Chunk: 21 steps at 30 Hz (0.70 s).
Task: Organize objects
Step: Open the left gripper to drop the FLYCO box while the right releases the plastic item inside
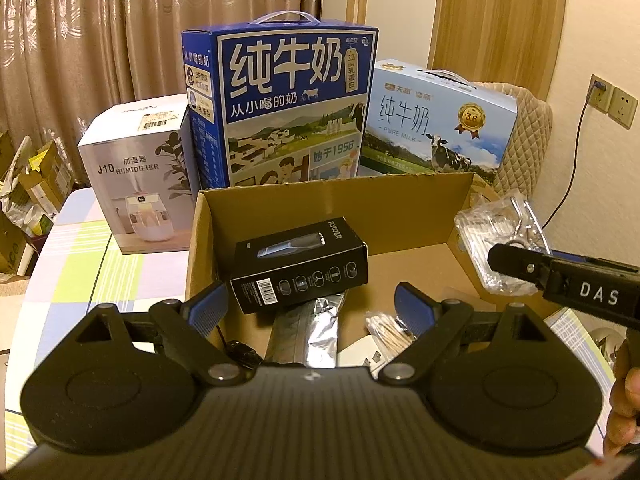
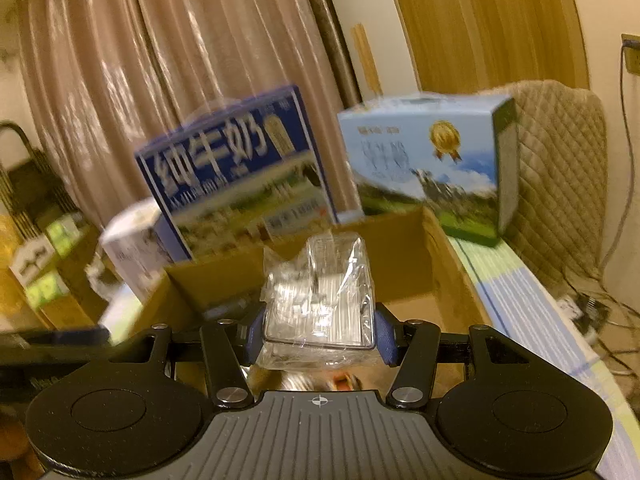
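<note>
An open cardboard box (image 1: 320, 188) lies on the table, and my left gripper (image 1: 310, 300) stands open over its near edge with nothing between its fingers. Inside the box are a black product box (image 1: 300, 264), a silver foil pouch (image 1: 320, 332) and a bundle of cotton swabs (image 1: 388, 332). My right gripper (image 2: 320, 336) is shut on a clear plastic pack (image 2: 320, 292), held above the cardboard box (image 2: 400, 248). In the left wrist view that right gripper (image 1: 512, 260) comes in from the right, with the clear pack (image 1: 496, 232) over the box's right wall.
Behind the box stand a white humidifier carton (image 1: 136, 172), a tall blue milk carton (image 1: 288, 100) and a light-blue milk carton (image 1: 436, 128). A quilted chair back (image 1: 528, 128) is at the right. The checked tablecloth (image 1: 80, 272) shows to the left, with clutter beyond the table's edge.
</note>
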Tool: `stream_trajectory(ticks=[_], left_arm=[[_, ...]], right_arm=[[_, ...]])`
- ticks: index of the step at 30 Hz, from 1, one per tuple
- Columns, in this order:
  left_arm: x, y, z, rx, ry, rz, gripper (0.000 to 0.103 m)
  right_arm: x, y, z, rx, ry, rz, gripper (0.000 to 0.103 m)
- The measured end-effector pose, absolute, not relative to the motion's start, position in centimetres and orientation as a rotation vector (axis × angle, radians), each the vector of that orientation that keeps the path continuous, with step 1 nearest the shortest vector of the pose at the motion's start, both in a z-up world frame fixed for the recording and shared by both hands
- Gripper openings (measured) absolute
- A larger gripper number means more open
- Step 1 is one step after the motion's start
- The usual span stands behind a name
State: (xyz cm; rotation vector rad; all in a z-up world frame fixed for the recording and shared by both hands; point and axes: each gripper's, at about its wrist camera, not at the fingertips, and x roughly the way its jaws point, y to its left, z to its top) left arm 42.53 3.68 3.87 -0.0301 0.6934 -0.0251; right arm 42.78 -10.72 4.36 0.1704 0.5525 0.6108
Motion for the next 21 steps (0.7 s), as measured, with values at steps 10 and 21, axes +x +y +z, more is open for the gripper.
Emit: stream_trajectory(ticks=[10, 21], left_arm=[[42.5, 4.0, 3.7, -0.040, 0.697, -0.020, 0.090], [42.5, 3.7, 3.6, -0.035, 0.698, -0.023, 0.093]], right_arm=[[44.1, -11.2, 3.3, 0.185, 0.573, 0.561, 0.083], [43.9, -11.0, 3.3, 0.165, 0.594, 0.570, 0.083]])
